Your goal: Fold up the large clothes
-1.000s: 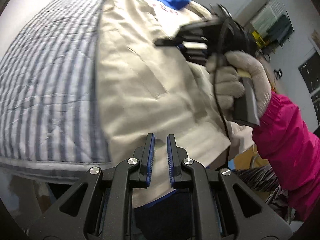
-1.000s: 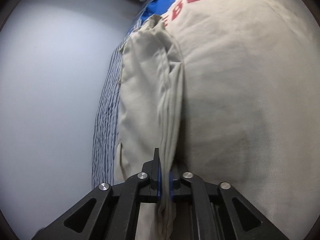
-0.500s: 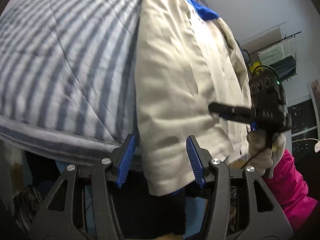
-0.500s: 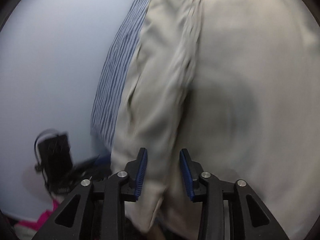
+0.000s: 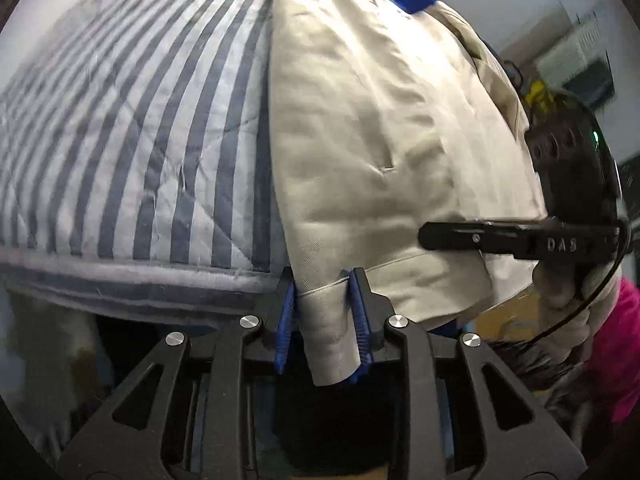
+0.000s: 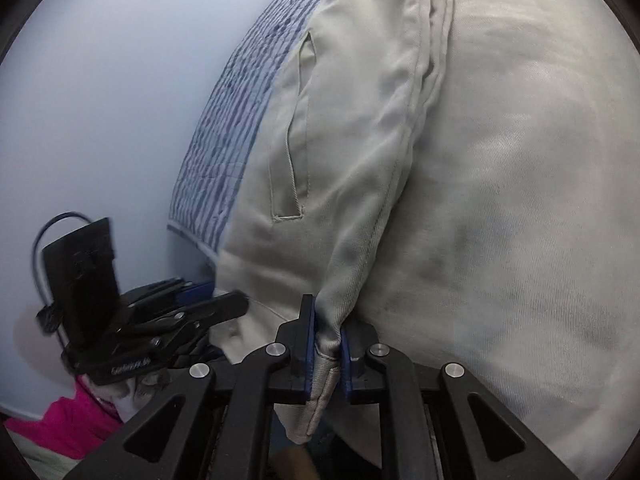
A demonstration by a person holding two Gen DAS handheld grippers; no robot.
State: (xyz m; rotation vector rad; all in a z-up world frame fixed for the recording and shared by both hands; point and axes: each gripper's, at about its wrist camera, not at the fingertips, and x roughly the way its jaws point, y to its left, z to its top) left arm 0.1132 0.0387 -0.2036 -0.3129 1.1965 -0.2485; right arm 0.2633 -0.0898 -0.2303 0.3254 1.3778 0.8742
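A large beige jacket with a blue collar lies on a striped quilt, its bottom hem hanging over the near edge. My left gripper has its blue pads on either side of the hem's left corner, with a little room still between them. My right gripper is shut on a folded hem edge of the same jacket. The right gripper also shows in the left wrist view, at the jacket's right side. The left gripper also shows in the right wrist view, low on the left.
The striped quilt covers the bed and ends at a bound front edge. A pale wall stands beyond the bed. A shelf with clutter is at the far right. The person's pink sleeve is at the right.
Both grippers dropped to the jacket's bottom hem. The right one, open half a second ago, has shut on the hem. The left one has narrowed around the hem corner.
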